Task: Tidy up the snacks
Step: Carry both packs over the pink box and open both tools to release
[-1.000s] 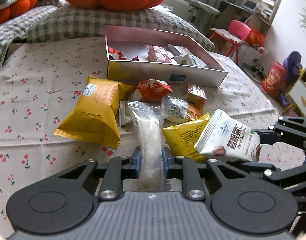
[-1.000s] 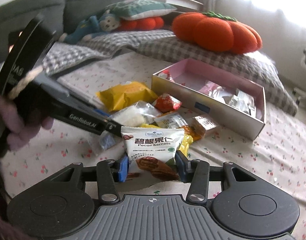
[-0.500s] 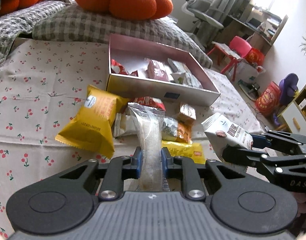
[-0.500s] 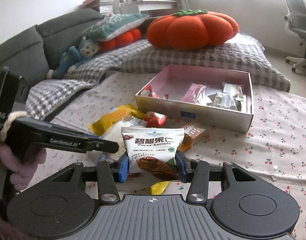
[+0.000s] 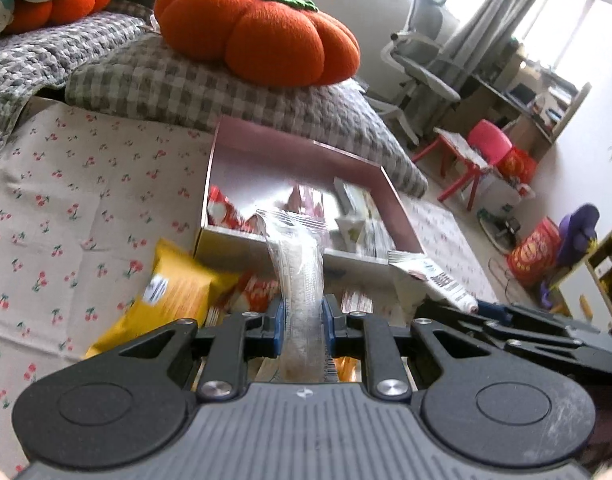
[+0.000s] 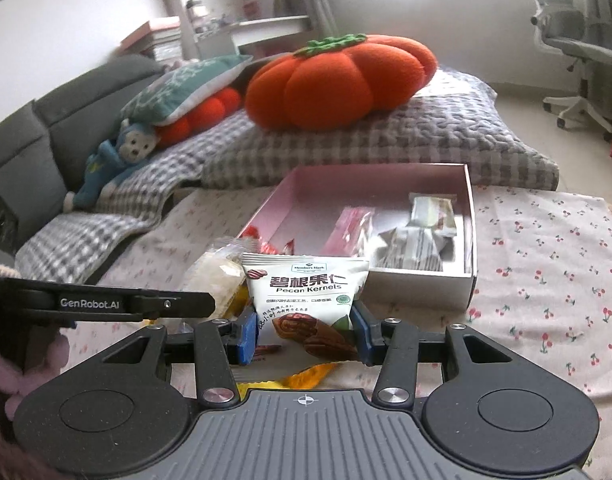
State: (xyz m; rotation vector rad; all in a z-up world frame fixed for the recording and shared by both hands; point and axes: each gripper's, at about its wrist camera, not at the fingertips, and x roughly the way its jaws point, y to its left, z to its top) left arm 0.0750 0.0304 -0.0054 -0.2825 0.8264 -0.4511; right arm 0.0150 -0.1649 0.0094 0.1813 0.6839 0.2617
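My left gripper (image 5: 303,322) is shut on a long clear packet of white rice cake (image 5: 297,264), held up in front of the open pink-lined box (image 5: 306,152). My right gripper (image 6: 303,330) is shut on a white pecan kernel pouch (image 6: 306,292), also raised before the box (image 6: 468,216), which holds several small packets. In the left wrist view the right gripper (image 5: 478,306) and its pouch (image 5: 434,280) show at the right. A yellow packet (image 5: 173,296) and a red one (image 5: 261,290) lie on the cherry-print cloth below.
An orange pumpkin cushion (image 5: 257,36) rests on a checked blanket (image 5: 185,88) behind the box. A grey sofa (image 6: 65,112) with a blue plush toy (image 6: 117,160) stands at the left. An office chair (image 6: 570,52), a pink stool (image 5: 486,144) and shelves fill the room's right side.
Both grippers have risen with their packets and moved towards the box; the loose snacks on the cloth have dropped lower in view. Both wrists have rolled.
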